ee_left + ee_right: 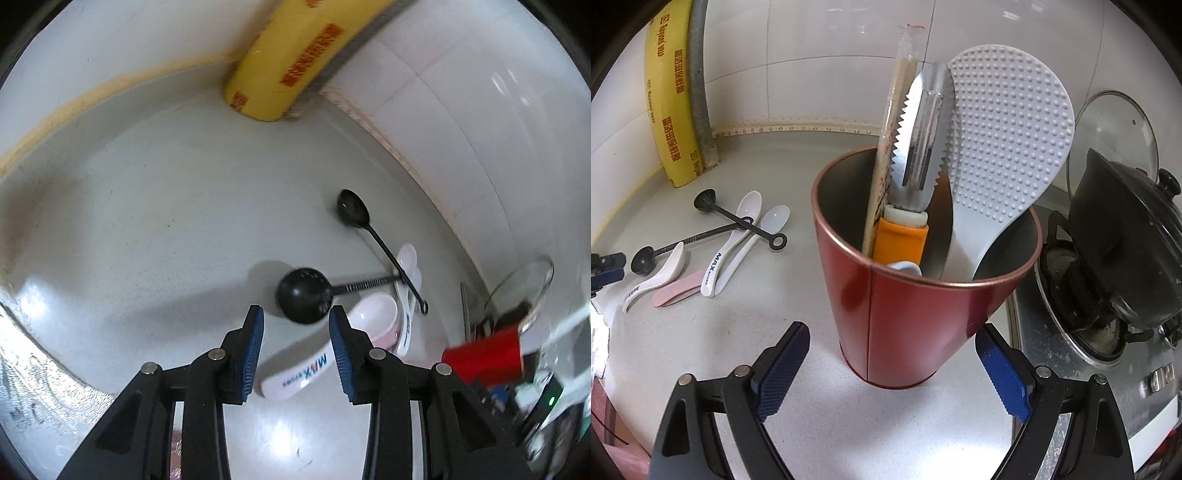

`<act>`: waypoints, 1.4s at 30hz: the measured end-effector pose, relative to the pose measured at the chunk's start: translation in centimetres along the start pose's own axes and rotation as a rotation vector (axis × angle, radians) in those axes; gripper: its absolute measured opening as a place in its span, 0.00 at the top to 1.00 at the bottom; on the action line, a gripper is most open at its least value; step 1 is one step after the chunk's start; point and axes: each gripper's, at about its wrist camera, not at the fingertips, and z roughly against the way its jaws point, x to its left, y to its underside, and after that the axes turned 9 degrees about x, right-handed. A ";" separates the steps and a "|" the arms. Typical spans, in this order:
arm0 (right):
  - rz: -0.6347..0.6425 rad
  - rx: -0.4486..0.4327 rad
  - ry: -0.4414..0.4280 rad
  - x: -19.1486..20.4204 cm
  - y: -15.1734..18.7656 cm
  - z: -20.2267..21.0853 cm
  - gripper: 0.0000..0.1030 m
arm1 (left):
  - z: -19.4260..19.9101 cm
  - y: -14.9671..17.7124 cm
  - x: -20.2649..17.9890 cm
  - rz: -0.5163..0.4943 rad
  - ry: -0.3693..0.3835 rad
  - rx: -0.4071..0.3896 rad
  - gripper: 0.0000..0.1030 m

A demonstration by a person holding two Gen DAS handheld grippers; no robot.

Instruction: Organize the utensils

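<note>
Black plastic and white ceramic spoons lay in a loose pile on the grey counter (pixel 147 221). The left tongs (pixel 296 314) stood spread and empty, their blue pads apart just short of the nearest black spoon (pixel 304 295). Its round bowl sat at twelve o'clock from the tips; its long axis ran away toward three o'clock, the handle crossing a second black spoon (pixel 352 210). A white spoon (pixel 295 380) lay partly beneath the pads, pointing toward seven o'clock. The left hand was plainly the nearer one. The right tongs (pixel 892 369) flanked the base of the red cup (pixel 905 314), wide apart; whether the pads pressed its wall I could not tell. The cup stood upright, already holding a rice paddle (pixel 1008 140) and a peeler (pixel 916 177).
</note>
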 end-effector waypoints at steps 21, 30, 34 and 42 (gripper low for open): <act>-0.025 -0.010 0.007 -0.8 -0.9 -0.2 0.10 | -2.3 -1.8 -0.9 0.009 -0.108 0.024 0.97; -0.036 -0.007 0.004 -1.3 -1.4 -0.5 0.10 | 0.6 -2.9 -4.4 -0.117 -0.154 -0.055 0.97; -0.043 -0.005 -0.004 -1.7 -1.7 -0.6 0.10 | 3.0 -3.0 -7.1 -0.209 -0.159 -0.111 0.97; -0.044 -0.014 -0.025 -2.2 -2.4 -0.6 0.10 | 8.3 -2.3 -13.3 -0.388 -0.176 -0.221 0.97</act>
